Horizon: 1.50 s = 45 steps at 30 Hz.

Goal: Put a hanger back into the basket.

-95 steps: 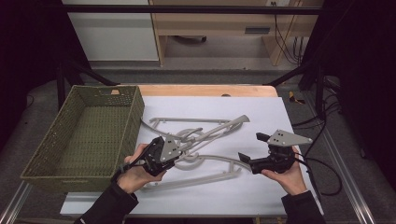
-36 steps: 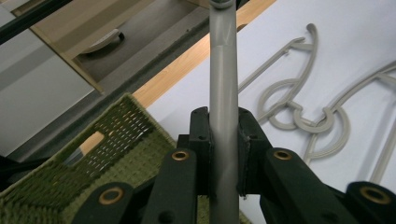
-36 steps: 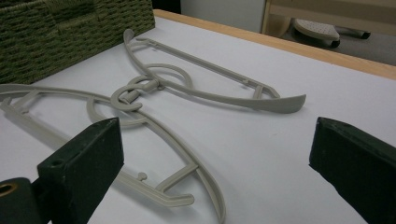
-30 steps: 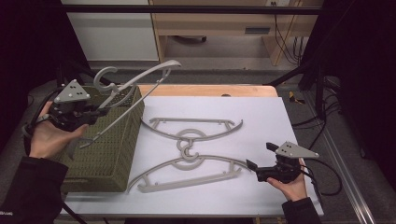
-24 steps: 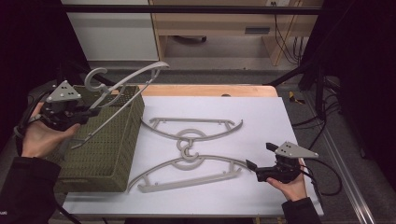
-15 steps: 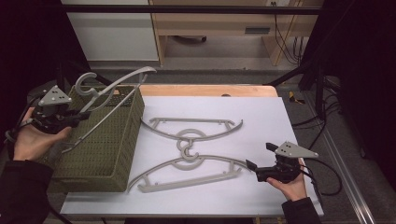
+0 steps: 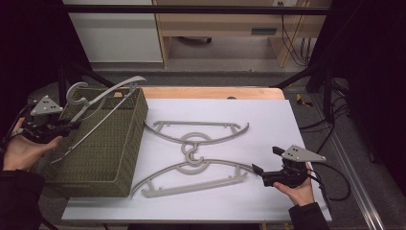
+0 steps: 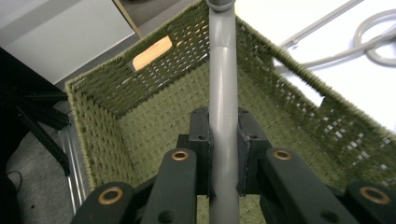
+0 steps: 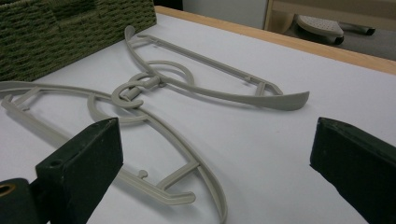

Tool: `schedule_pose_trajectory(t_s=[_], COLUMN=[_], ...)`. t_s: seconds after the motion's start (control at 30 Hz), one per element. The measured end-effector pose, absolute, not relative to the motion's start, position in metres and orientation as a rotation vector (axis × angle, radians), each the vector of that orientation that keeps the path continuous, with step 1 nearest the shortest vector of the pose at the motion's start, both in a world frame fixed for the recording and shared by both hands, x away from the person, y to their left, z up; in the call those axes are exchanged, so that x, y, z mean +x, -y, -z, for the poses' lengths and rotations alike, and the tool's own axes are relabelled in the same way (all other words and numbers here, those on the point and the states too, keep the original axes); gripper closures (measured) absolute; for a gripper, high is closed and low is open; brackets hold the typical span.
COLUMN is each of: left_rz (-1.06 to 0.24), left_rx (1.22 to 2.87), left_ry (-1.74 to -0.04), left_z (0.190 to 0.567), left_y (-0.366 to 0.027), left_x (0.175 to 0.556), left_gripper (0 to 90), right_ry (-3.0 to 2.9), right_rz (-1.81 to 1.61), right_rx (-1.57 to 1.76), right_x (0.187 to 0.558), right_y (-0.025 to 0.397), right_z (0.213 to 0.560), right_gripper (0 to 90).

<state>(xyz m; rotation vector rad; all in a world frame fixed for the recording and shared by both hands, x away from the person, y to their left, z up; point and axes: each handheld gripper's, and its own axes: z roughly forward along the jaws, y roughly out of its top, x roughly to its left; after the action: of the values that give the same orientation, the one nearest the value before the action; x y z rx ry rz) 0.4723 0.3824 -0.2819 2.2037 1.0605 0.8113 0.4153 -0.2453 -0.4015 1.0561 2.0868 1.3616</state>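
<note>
My left gripper is shut on a grey plastic hanger, which it holds tilted above the green woven basket. Two more grey hangers lie on the white table, hooks interlocked: a far hanger and a near hanger. My right gripper rests open on the table, just right of the near hanger's end, with nothing between its jaws.
The white sheet covers a wooden table. The basket stands along the sheet's left edge. Cables trail off to the right. A cabinet and shelf stand behind the table.
My left gripper carried one hanger off the table to the left and has lowered it over the basket. The right gripper has stayed put, open.
</note>
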Motion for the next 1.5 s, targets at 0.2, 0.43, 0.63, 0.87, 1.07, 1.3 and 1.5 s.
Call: schedule_pose_trajectory(t_s=[0.2,0.43,0.63,0.87,1.07,1.3,1.5], left_rz=[-0.810,-0.813,-0.831,-0.815,-0.760,-0.706,-0.666], left_rx=[2.220,2.237,2.264,2.299,2.282,2.274,2.261], left_ry=[-1.090,-1.124,-1.149,-1.174,-1.192,-1.222,-1.278], left_z=[0.291,0.302,0.316,0.338,0.353,0.370,0.380], left_y=[-0.391,-0.399,-0.400,-0.400,-0.400,-0.400,-0.402], left_x=[0.473,0.475,0.477,0.483,0.487,0.492,0.498], left_gripper=[79.3,79.3,79.3,79.2,79.2,79.1,78.8], right_ry=[-2.093,-2.094,-2.096,-2.102,-2.103,-2.105,-2.110], right_rz=[-1.355,-1.355,-1.355,-1.353,-1.354,-1.353,-1.346], right_rx=[1.055,1.053,1.050,1.057,1.055,1.056,1.050], right_x=[0.416,0.416,0.416,0.416,0.416,0.416,0.416], right_y=[0.245,0.245,0.245,0.244,0.244,0.244,0.243], right_z=[0.402,0.403,0.403,0.403,0.403,0.403,0.404], right_gripper=[2.9,2.9,2.9,2.9,2.9,2.9,3.0])
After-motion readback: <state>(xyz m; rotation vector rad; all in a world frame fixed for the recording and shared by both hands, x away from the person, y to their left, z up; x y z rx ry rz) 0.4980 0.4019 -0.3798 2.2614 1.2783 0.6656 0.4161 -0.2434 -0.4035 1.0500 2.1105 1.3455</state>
